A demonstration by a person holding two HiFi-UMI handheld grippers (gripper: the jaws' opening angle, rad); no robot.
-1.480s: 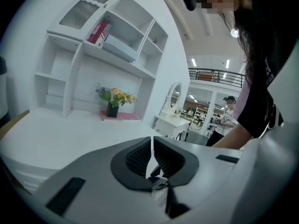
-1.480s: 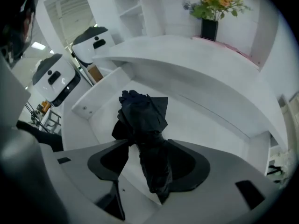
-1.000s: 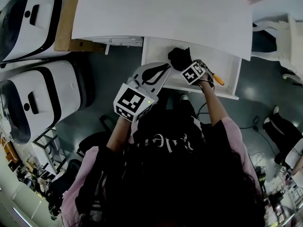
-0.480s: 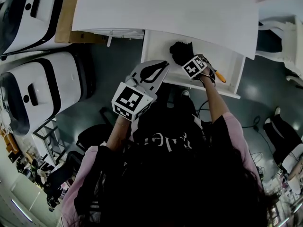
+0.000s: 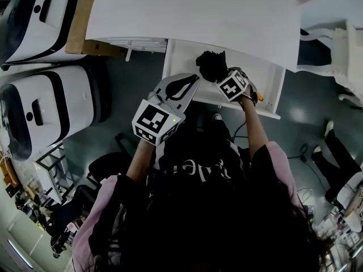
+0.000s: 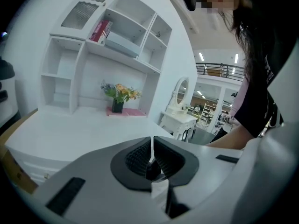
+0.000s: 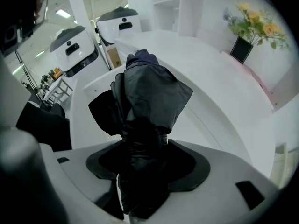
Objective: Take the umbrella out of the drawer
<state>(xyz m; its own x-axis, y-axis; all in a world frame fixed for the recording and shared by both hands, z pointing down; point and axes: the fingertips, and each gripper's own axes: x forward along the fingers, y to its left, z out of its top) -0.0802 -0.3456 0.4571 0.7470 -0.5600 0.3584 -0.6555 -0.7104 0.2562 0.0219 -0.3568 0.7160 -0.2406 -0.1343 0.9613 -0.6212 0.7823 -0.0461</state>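
A black folded umbrella point(image 5: 211, 66) hangs over the open white drawer point(image 5: 271, 84) under the desk top point(image 5: 193, 13). My right gripper point(image 5: 222, 76) is shut on the umbrella; in the right gripper view its crumpled black fabric point(image 7: 147, 99) fills the gap between the jaws and rises above my right gripper point(image 7: 142, 160). My left gripper point(image 5: 195, 78) is held just left of the drawer's front, apart from the umbrella. In the left gripper view my left gripper point(image 6: 151, 158) is shut with nothing between its ribbed pads.
Two white machines point(image 5: 48, 115) point(image 5: 31, 10) stand on the floor at the left beside a cardboard box point(image 5: 82, 24). An orange item point(image 5: 259, 97) lies in the drawer's right end. A white chair point(image 5: 340, 44) is at the right. A flower vase point(image 6: 118, 98) stands on the desk under shelves.
The right gripper with the umbrella has shifted slightly left over the drawer. The left gripper has stayed about where it was, shut.
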